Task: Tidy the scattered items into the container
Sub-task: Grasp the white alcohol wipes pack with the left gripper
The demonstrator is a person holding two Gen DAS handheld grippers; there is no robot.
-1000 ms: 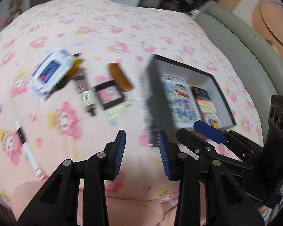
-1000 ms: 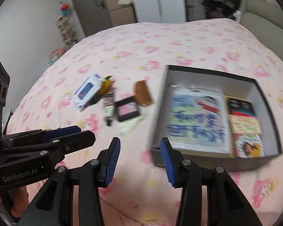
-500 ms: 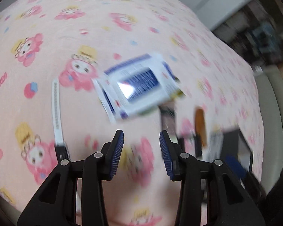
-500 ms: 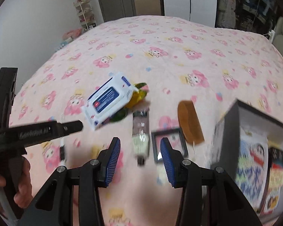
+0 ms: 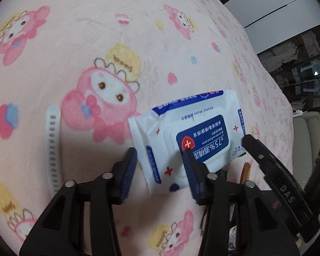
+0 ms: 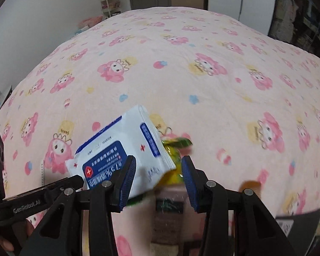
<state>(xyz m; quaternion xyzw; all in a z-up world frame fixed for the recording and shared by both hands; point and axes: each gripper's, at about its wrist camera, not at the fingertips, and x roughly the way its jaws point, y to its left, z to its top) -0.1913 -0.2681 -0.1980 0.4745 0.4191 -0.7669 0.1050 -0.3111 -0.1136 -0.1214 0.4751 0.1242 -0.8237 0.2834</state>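
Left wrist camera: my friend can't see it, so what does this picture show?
A white and blue wipes pack lies on a pink cartoon blanket, its near corner between the open black fingers of the left gripper. A white strap lies to its left, and the right gripper's finger reaches in from the right.

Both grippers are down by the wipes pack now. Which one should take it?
Left, probably. The left gripper has just been opening and already straddles the near corner of the wipes pack, pads not yet pressing. The right gripper sits past the pack's far end, over the yellow wrapper and tube.
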